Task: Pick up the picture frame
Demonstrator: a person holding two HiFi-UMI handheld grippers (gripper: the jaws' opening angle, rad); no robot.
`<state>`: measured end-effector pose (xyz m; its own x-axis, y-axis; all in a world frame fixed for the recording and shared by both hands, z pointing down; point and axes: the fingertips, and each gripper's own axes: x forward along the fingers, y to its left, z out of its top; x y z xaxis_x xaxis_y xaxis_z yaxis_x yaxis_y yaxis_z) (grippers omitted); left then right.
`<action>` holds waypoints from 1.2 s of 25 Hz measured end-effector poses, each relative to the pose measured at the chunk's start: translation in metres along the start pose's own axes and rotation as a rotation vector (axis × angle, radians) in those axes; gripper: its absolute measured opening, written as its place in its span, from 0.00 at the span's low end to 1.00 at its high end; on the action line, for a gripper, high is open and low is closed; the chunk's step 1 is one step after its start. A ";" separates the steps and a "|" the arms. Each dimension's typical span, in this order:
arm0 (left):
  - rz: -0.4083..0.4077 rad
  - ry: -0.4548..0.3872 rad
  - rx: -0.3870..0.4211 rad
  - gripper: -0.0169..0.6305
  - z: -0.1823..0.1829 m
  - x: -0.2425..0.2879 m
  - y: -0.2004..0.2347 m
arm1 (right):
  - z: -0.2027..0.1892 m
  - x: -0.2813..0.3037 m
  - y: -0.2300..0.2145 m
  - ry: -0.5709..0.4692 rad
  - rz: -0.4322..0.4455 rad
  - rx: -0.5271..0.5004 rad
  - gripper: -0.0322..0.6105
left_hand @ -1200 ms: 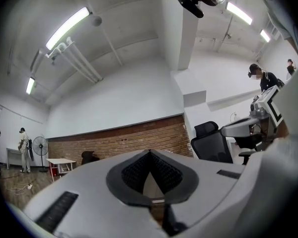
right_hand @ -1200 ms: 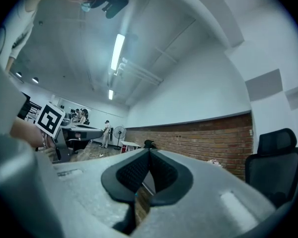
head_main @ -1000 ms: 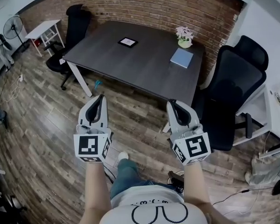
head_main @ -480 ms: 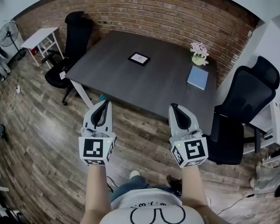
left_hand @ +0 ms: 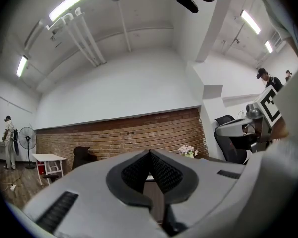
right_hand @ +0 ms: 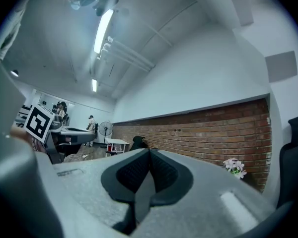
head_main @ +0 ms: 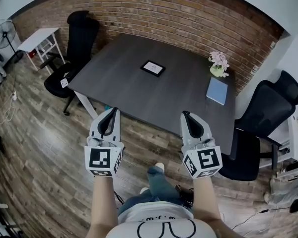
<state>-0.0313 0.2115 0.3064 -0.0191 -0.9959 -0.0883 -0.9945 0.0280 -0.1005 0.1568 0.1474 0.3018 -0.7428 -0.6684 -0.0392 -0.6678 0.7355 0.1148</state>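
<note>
Head view: picture frame [head_main: 153,68] on table [head_main: 124,86] (L gripper [head_main: 111,111], R gripper [head_main: 185,114] closed).

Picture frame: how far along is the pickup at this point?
Nothing is done yet: the picture frame lies flat near the middle of the table, untouched. In hand is only the approach: the left claw and right claw are both shut and empty, pointing at the table and well short of the frame. Left to do: reach over the table, open a claw, grip the frame and lift it.
</note>
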 end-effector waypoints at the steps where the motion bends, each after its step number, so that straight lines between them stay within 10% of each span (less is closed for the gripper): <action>1: 0.002 0.001 -0.001 0.02 -0.002 0.004 0.005 | -0.001 0.007 0.000 -0.001 0.002 -0.001 0.04; 30: -0.173 0.127 -0.008 0.02 -0.102 0.342 0.121 | -0.097 0.318 -0.139 0.117 -0.147 0.104 0.05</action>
<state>-0.1685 -0.1348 0.3656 0.1398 -0.9886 0.0555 -0.9849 -0.1446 -0.0949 0.0179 -0.1778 0.3693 -0.6302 -0.7734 0.0685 -0.7746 0.6323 0.0127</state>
